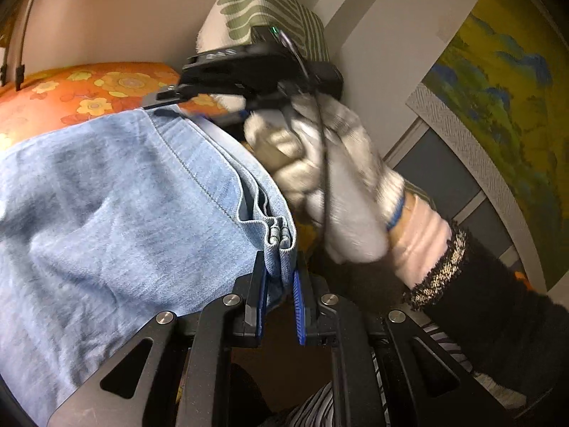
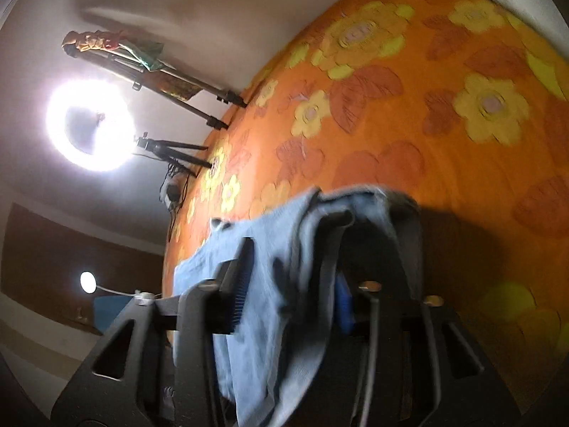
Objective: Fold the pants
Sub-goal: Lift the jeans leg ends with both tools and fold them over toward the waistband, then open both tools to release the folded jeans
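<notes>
Light blue denim pants (image 1: 117, 192) hang in the air in front of an orange flowered bed cover (image 1: 89, 92). My left gripper (image 1: 279, 267) is shut on a folded hem edge of the pants. In the left wrist view my right gripper (image 1: 170, 98) reaches from a white-gloved hand (image 1: 330, 174) and is shut on the pants' upper edge. In the right wrist view the pants (image 2: 270, 306) drape between and over my right gripper (image 2: 295, 235), whose blue-padded fingers (image 2: 343, 302) pinch the cloth above the bed cover (image 2: 409, 89).
A striped green and white pillow (image 1: 263, 3) and a framed landscape painting (image 1: 505, 82) lie beyond the hand. A ring light (image 2: 90, 124) on a tripod and a second tripod (image 2: 185, 85) stand past the bed's edge. A small lamp (image 2: 88, 282) glows lower left.
</notes>
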Demonstrator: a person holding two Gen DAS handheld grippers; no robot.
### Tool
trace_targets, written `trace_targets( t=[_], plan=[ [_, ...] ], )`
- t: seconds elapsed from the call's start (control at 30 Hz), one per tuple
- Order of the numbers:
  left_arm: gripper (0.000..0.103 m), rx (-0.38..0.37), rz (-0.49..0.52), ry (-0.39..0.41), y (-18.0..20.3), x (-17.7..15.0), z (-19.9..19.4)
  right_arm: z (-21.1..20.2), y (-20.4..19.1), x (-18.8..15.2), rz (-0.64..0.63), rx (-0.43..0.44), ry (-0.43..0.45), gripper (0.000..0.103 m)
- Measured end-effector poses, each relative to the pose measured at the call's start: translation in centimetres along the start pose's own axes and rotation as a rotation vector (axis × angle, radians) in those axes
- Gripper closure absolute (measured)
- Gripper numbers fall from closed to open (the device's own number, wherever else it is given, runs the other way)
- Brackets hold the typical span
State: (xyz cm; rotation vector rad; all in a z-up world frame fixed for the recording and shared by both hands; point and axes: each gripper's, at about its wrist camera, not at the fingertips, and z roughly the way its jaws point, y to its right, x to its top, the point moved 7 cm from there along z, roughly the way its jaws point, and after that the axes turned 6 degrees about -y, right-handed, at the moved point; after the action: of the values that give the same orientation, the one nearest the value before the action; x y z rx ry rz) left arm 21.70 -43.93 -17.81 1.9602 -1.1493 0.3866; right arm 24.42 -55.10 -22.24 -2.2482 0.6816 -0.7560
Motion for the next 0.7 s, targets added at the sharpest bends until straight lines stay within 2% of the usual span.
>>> trace_targets(
  t=[0.07, 0.17, 0.2, 0.3, 0.43, 0.5, 0.57, 0.63, 0.7],
  plan=[
    [0.092, 0.003, 0.001, -0.003, -0.3, 0.1, 0.2, 0.0, -1.9, 0.4, -0.066, -0.022, 0.038, 0.093],
    [0.092, 0.011, 0.011, -0.009, -0.4, 0.1, 0.8, -1.3, -5.8, 0.3, -0.235, -0.037, 0.111, 0.095],
    [0.092, 0.011, 0.011, -0.014, -0.4, 0.2, 1.2, -1.9, -6.9, 0.2, -0.303, -0.069, 0.137, 0.095],
    [0.092, 0.025, 0.011, -0.02, -0.6, 0.6, 2.4, -2.4, -5.8, 0.7, -0.295, -0.156, 0.175, 0.096],
    [0.09, 0.035, 0.026, -0.055, -0.3, 0.1, 3.5, -1.0, -2.5, 1.0, -0.284, -0.307, 0.149, 0.095],
    [0.088, 0.045, 0.028, -0.07, -0.4, -0.2, 3.6, -0.8, -1.8, 1.2, -0.277, -0.36, 0.138, 0.091],
    [0.088, 0.059, 0.022, -0.083, -0.3, -0.7, 3.3, -1.7, -1.1, 1.7, -0.245, -0.41, 0.153, 0.07],
    [0.087, 0.077, 0.014, -0.081, -0.4, -1.0, 2.2, -3.5, -0.9, 2.2, -0.229, -0.425, 0.212, 0.067],
    [0.084, 0.097, 0.007, -0.068, -0.8, -1.2, 0.6, -5.0, -1.1, 2.2, -0.214, -0.398, 0.242, 0.067]
  ],
)
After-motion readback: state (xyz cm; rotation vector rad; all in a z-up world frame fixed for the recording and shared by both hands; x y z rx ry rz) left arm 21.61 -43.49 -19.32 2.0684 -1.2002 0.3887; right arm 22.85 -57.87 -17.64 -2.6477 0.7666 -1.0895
